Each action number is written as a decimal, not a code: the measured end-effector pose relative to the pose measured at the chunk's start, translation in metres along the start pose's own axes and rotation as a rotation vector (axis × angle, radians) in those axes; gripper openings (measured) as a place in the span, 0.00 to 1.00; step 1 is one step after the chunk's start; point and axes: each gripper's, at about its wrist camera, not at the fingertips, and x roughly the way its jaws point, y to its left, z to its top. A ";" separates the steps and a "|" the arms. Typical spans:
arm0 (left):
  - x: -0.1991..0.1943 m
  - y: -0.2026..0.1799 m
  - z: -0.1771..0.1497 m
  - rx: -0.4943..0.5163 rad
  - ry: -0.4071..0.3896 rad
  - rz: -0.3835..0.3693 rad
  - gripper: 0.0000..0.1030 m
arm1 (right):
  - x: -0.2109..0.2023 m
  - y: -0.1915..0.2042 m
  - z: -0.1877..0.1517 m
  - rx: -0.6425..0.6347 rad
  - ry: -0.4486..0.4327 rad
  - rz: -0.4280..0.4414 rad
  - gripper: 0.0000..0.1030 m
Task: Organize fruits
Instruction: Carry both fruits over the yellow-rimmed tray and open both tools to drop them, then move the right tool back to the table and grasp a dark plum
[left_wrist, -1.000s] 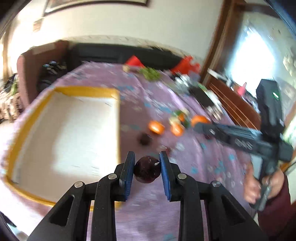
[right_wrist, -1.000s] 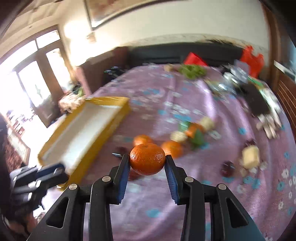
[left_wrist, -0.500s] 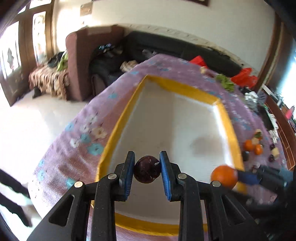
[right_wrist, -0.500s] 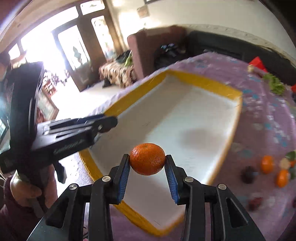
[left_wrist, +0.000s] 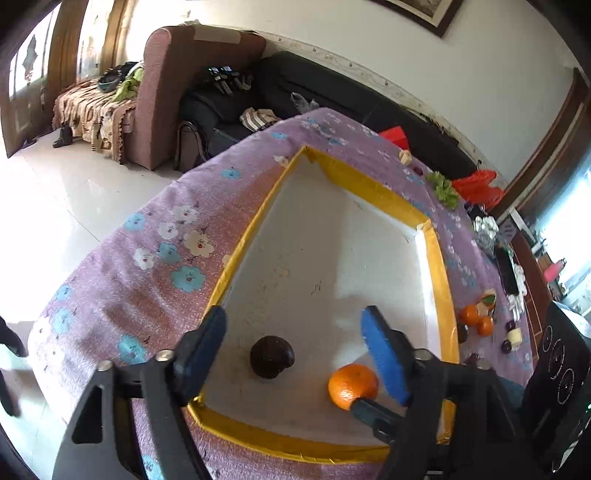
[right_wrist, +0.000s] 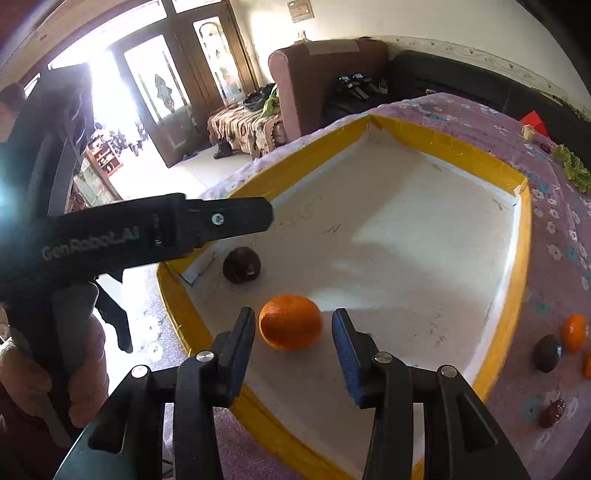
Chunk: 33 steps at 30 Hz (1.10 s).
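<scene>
tray (right_wrist: 519, 258): near corner hidden behind the right gripper's jaws
loose fruits (left_wrist: 476, 319): too small to identify
orange (left_wrist: 352, 386): partly covered by a gripper finger

Tray (left_wrist: 436, 266): matt white floor, glossy yellow tape rim. Tablecloth (left_wrist: 155, 258): floral purple cloth. Orange (right_wrist: 290, 322): dimpled skin.

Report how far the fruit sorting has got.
Done: a dark round fruit and an orange lie in the yellow-rimmed tray. In hand: nothing; the left gripper and right gripper are both open. Left: oranges and dark fruits lie on the purple cloth.
</scene>
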 end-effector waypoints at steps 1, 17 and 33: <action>-0.006 -0.001 -0.001 -0.007 -0.014 0.003 0.78 | -0.006 -0.001 -0.001 0.003 -0.012 0.003 0.49; -0.086 -0.098 -0.021 0.165 -0.250 0.026 0.92 | -0.189 -0.126 -0.026 0.215 -0.320 -0.359 1.00; -0.073 -0.118 -0.048 0.127 -0.226 0.005 0.92 | -0.182 -0.190 -0.100 0.394 -0.224 -0.528 0.97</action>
